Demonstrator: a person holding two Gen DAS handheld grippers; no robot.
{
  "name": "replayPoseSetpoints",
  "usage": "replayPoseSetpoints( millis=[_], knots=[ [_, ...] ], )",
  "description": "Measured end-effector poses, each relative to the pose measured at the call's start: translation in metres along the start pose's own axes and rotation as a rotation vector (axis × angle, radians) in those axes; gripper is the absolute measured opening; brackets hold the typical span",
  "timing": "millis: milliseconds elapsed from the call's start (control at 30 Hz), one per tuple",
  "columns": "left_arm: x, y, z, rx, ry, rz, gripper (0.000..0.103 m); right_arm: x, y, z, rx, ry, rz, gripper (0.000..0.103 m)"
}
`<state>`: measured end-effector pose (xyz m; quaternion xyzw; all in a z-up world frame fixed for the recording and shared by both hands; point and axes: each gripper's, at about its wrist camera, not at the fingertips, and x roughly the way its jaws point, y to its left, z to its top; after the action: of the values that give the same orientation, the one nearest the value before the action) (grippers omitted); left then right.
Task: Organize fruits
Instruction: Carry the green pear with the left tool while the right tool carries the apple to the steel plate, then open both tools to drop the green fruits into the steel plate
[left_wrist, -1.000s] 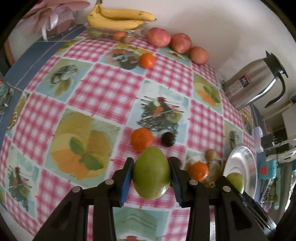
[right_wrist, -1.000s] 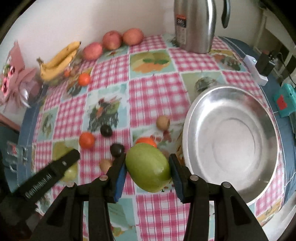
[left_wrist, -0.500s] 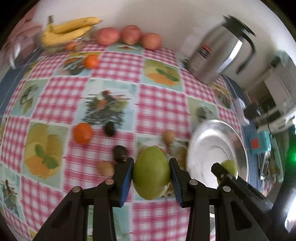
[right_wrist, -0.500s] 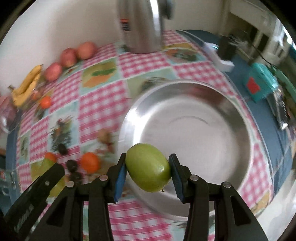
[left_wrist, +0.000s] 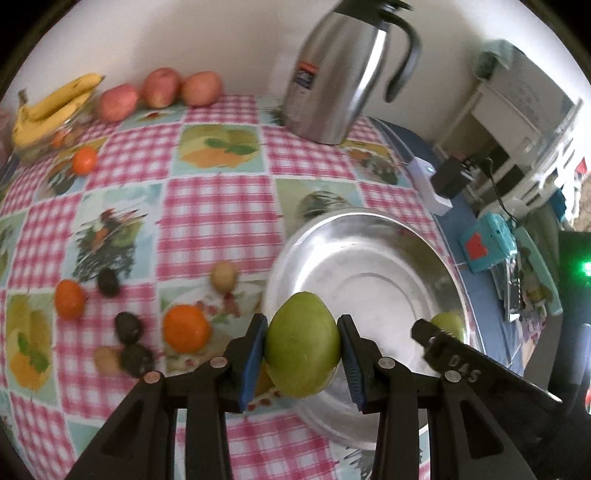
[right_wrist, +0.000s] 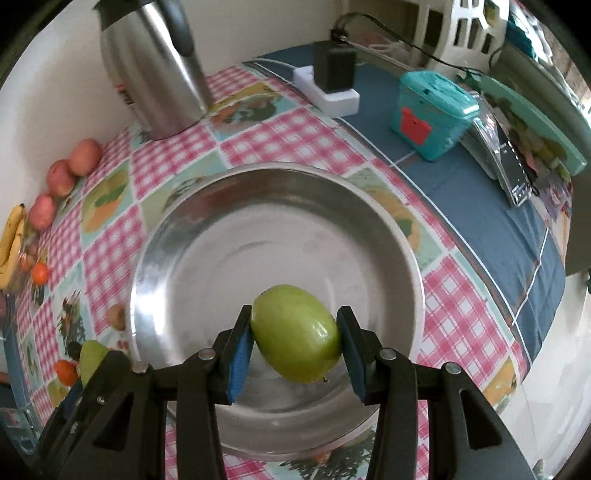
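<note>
Both grippers have swung over the round steel bowl (right_wrist: 207, 221): right gripper (right_wrist: 295, 334) and left gripper (left_wrist: 302, 345) each clamp a green mango (right_wrist: 295, 332), apparently ready to release.

Two smooth green mangoes (left_wrist: 302, 349) (right_wrist: 295, 333), each claw-clamped above the steel bowl (right_wrist: 177, 236).

A steel thermos jug (right_wrist: 147, 70) stood at the far edge of my checked tablecloth (left_wrist: 214, 206), close to the wall. Past the cloth's right edge, on the blue table cover (right_wrist: 480, 192), sat a white power strip (right_wrist: 327, 92) with a black adapter (right_wrist: 334, 66) plugged in, and near it a teal box (right_wrist: 432, 114).
</note>
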<state>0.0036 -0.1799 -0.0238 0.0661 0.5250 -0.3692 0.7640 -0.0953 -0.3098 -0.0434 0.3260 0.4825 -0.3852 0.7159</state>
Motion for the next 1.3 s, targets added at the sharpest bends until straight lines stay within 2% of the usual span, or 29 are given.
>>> replayPoseSetpoints(
  millis=[133,367,633,800,1033,1167,1233,1300],
  knots=[
    [0.012,-0.01,-0.004,0.044,0.018,0.017,0.042,0.009,-0.006,0.001,0.026,0.026,-0.009,0.047],
    [0.023,-0.006,-0.006,0.028,0.048,0.015,0.042,0.023,-0.009,-0.003,0.04,0.078,-0.021,0.047],
    [0.023,-0.008,-0.006,0.034,0.056,0.015,0.042,0.021,-0.01,-0.003,0.051,0.072,-0.014,0.047],
    [0.015,-0.007,-0.003,0.027,0.034,-0.004,0.046,0.016,-0.011,-0.003,0.054,0.056,-0.009,0.047],
    [-0.002,-0.004,0.004,0.007,-0.003,-0.018,0.047,-0.009,-0.007,-0.002,0.032,-0.044,0.009,0.051],
    [-0.015,0.008,0.009,-0.04,-0.029,-0.014,0.047,-0.019,-0.003,-0.001,0.026,-0.077,0.019,0.051],
    [-0.02,0.017,0.011,-0.075,-0.034,0.0,0.047,-0.022,-0.002,-0.001,0.017,-0.082,0.018,0.051],
    [-0.022,0.031,0.013,-0.124,-0.022,0.047,0.047,-0.02,0.001,-0.001,0.008,-0.074,0.018,0.051]
  ],
)
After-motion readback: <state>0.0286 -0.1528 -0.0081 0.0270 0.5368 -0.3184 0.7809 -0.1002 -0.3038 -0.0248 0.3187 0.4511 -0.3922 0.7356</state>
